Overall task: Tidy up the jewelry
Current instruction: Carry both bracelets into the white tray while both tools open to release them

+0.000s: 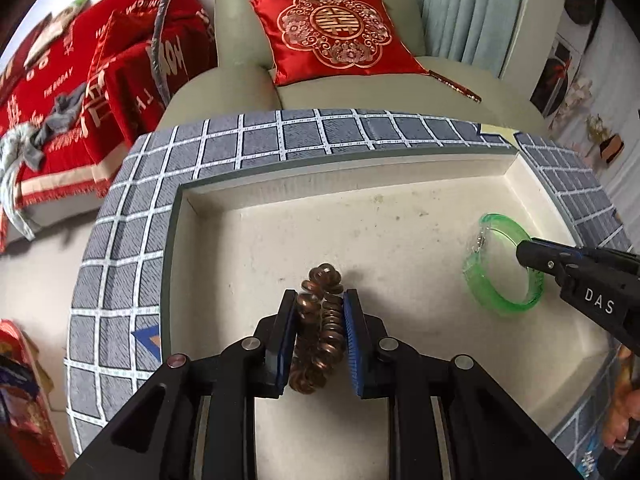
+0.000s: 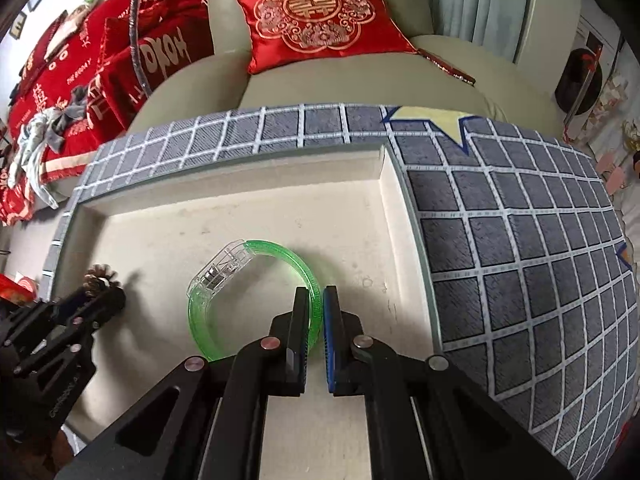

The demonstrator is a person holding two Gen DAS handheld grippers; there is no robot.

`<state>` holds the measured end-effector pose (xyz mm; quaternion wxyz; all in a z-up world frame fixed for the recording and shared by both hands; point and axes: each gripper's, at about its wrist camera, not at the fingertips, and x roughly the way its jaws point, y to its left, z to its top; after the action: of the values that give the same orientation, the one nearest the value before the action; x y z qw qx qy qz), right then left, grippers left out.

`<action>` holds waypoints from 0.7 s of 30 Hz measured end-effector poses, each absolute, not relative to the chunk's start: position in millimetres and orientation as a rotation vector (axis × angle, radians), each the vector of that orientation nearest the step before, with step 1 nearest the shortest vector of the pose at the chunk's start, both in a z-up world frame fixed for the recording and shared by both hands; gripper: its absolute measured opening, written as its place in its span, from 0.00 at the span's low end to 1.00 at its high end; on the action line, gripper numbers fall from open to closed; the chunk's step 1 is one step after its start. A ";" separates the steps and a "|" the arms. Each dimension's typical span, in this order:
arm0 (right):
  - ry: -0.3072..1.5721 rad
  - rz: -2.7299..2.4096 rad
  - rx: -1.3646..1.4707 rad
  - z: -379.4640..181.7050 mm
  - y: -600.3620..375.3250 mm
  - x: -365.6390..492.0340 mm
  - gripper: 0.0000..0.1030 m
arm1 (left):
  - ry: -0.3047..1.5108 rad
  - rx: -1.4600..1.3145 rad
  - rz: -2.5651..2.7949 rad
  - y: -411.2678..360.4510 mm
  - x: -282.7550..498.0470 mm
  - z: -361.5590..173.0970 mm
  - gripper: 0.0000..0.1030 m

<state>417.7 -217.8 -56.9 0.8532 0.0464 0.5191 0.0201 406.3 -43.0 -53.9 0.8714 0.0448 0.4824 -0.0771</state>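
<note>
A brown beaded bracelet (image 1: 320,332) is pinched between the blue pads of my left gripper (image 1: 319,300), which is shut on it above the floor of a shallow cream tray (image 1: 400,216). A translucent green bangle (image 2: 256,280) with a clear clasp hangs over the same tray, its rim clamped in my right gripper (image 2: 318,296), which is shut on it. In the left wrist view the green bangle (image 1: 500,272) and the right gripper (image 1: 524,252) sit to the right. From the right wrist view, the left gripper (image 2: 104,284) and the brown bracelet (image 2: 98,276) are at the far left.
The tray (image 2: 240,224) lies on a grey grid-patterned cloth (image 1: 132,240) with a yellow star (image 2: 432,120). Behind stands a pale armchair (image 1: 312,20) bearing a red embroidered cushion (image 1: 336,32). Red blankets (image 1: 80,92) lie at the left.
</note>
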 end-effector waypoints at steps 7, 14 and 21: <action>1.074 0.035 0.057 -58.5 -213.0 416.2 0.08 | 1.007 0.092 -0.141 -43.3 405.8 -54.5 0.66; 1.072 0.048 0.085 -56.6 -213.3 411.6 0.56 | 1.000 0.066 -0.139 -41.4 402.1 -49.4 0.68; 1.008 0.071 0.132 -33.6 -215.8 399.7 0.61 | 0.981 0.069 -0.122 -41.1 398.5 -43.0 1.00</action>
<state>399.7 -215.8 -33.6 0.8729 0.0634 0.4825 0.0341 398.5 -41.1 -43.0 0.8798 0.0333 0.4705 -0.0588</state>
